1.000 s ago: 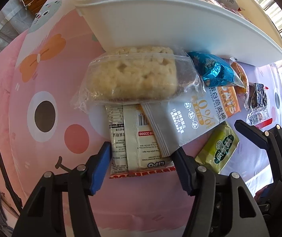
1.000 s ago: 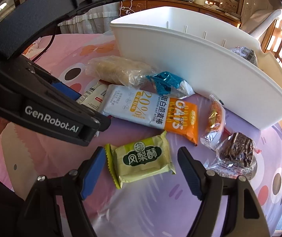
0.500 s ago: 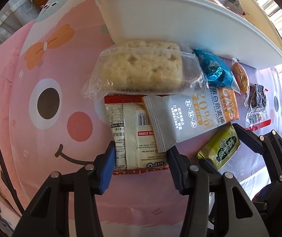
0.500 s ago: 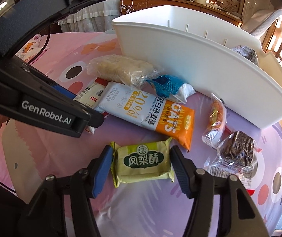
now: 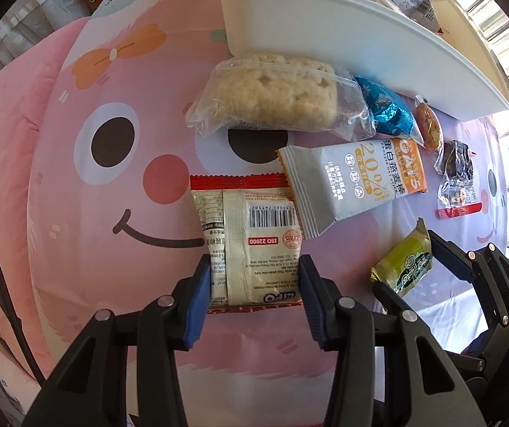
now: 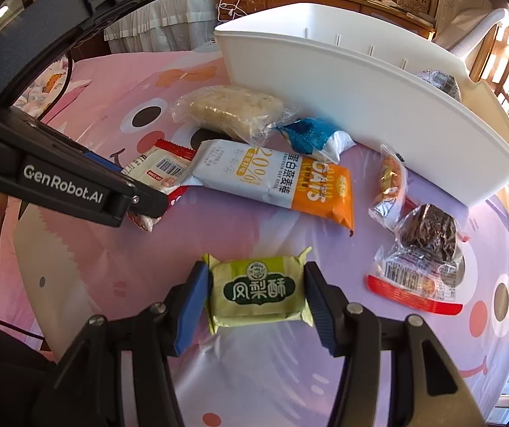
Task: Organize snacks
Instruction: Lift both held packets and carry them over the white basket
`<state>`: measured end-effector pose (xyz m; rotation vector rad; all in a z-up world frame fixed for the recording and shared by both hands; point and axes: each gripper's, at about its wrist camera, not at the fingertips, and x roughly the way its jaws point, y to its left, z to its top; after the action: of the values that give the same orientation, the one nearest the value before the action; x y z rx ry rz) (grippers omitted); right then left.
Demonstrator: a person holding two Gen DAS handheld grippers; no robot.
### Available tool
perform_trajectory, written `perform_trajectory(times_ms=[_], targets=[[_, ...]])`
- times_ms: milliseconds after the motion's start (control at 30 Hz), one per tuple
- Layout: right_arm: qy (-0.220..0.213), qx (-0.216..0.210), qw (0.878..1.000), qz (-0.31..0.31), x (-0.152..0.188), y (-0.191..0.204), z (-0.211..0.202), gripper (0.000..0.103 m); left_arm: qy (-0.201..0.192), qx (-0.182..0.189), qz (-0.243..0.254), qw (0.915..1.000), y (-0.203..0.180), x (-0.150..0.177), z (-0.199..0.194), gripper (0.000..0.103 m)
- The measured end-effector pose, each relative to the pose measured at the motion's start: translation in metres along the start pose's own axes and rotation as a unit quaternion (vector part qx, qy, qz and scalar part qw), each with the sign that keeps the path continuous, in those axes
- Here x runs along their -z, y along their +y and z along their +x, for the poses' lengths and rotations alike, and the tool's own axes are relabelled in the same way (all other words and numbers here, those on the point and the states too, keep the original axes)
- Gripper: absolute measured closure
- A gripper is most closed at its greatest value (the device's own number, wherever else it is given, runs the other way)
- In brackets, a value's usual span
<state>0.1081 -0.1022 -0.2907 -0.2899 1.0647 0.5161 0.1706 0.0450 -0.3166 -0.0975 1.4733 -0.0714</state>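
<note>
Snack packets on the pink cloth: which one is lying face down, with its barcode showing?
The cream packet with red ends, between the left gripper pads. Its barcode and back seam face up; the oat bar and green pineapple cake show their fronts.

Both hand-held grippers — left (image 5: 252,295), right (image 6: 256,297) — just closing.

Glossy plastic snack wrappers (image 5: 254,245), smooth matt white plastic bin (image 6: 343,82), soft printed cloth (image 5: 87,235).
</note>
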Motion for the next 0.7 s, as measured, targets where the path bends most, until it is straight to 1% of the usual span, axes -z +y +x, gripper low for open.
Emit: perform_trajectory(times_ms=[33, 67, 100, 133, 200, 333, 433, 467, 500, 533, 567, 667, 700], targets=[[-0.002, 0.002, 1.000, -0.002, 0.001, 0.001, -0.003, 0.049, -0.003, 0.001, 0.000, 1.0000, 0.001, 0.003, -0.002, 0.058], [-0.004, 0.003, 1.000, -0.003, 0.001, 0.001, -0.006, 0.059, -0.006, 0.001, -0.001, 1.0000, 0.001, 0.005, -0.006, 0.058], [-0.003, 0.004, 1.000, -0.004, 0.001, 0.000, -0.009, 0.076, -0.010, 0.002, -0.003, 0.9999, 0.002, 0.006, -0.008, 0.058], [-0.002, 0.005, 1.000, -0.003, 0.001, 0.000, -0.012, 0.079, -0.013, 0.003, -0.004, 0.9999, 0.003, 0.007, -0.013, 0.058], [-0.007, 0.009, 1.000, -0.006, 0.002, -0.001, -0.017, 0.079, -0.020, 0.003, -0.006, 0.9998, 0.005, 0.012, -0.021, 0.058], [-0.002, 0.008, 1.000, -0.006, 0.005, -0.003, -0.022, 0.079, -0.043, 0.005, -0.009, 0.9990, 0.006, 0.021, -0.039, 0.058], [-0.004, -0.003, 1.000, 0.004, 0.009, -0.005, -0.025, 0.076, -0.056, 0.006, -0.015, 0.9983, 0.009, 0.023, -0.057, 0.058], [-0.001, -0.007, 1.000, 0.007, 0.010, -0.005, -0.025, 0.071, -0.060, 0.006, -0.018, 0.9980, 0.011, 0.024, -0.062, 0.058], [0.003, -0.009, 1.000, 0.010, 0.011, -0.005, -0.024, 0.063, -0.063, 0.006, -0.020, 0.9978, 0.014, 0.025, -0.067, 0.058], [0.003, -0.009, 1.000, 0.010, 0.010, -0.003, -0.022, 0.059, -0.067, 0.005, -0.022, 0.9975, 0.013, 0.021, -0.067, 0.058], [0.004, -0.008, 1.000, 0.010, 0.010, -0.002, -0.021, 0.052, -0.069, 0.004, -0.023, 0.9973, 0.012, 0.021, -0.068, 0.058], [0.013, -0.009, 1.000, 0.005, 0.012, 0.003, -0.016, 0.050, -0.075, 0.004, -0.027, 0.9968, 0.006, 0.015, -0.072, 0.058], [0.016, -0.007, 1.000, 0.003, 0.011, 0.005, -0.014, 0.047, -0.077, 0.004, -0.027, 0.9967, 0.006, 0.016, -0.073, 0.058]])
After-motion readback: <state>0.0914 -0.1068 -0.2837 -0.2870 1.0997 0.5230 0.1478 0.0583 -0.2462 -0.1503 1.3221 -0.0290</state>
